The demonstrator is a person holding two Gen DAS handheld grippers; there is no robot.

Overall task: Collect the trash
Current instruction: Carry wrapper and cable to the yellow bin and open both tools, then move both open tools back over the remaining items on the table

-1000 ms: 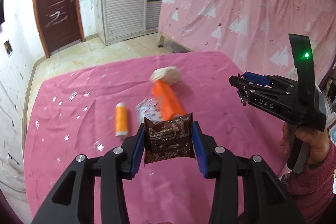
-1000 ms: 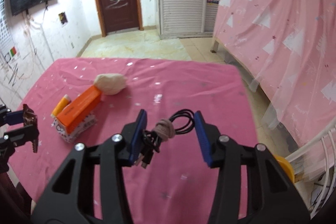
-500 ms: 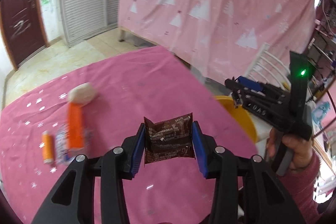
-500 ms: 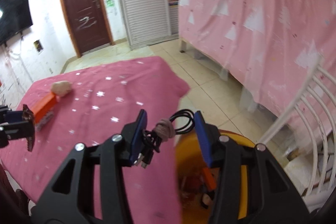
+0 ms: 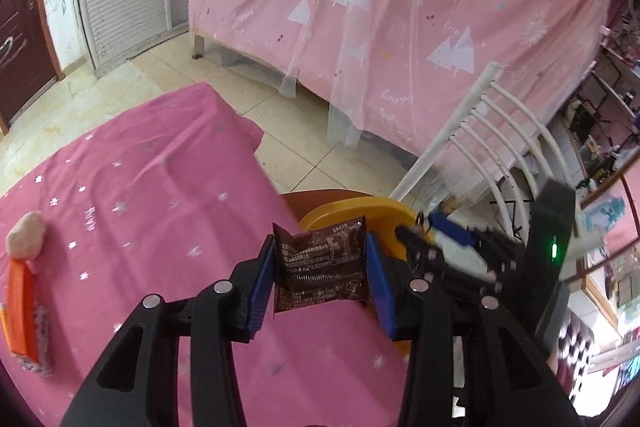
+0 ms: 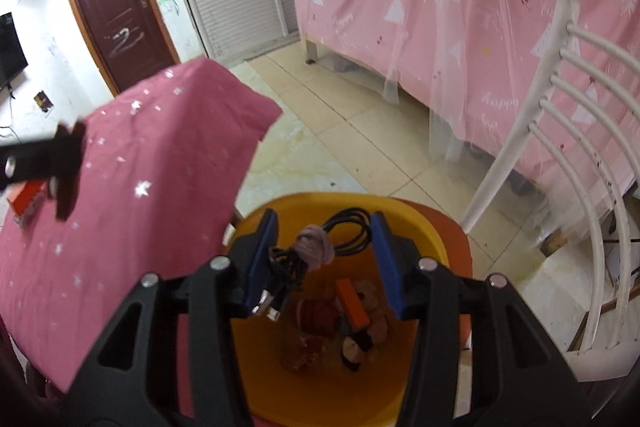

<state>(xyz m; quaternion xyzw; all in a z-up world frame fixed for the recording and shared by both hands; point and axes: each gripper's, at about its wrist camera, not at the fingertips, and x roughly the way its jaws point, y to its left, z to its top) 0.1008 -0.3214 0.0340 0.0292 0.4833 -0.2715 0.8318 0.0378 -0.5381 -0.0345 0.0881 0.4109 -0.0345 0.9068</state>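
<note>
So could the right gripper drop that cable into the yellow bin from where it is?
Probably yes. The right gripper holds the bundled cable right above the yellow bin, whose open mouth shows trash inside. Nothing sits between them, and the table edge is off to the side.

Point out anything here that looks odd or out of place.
The right gripper holds a coiled black cable over the yellow bin; its USB plugs look intact, unlike the scraps below. Otherwise nothing stands out.
</note>
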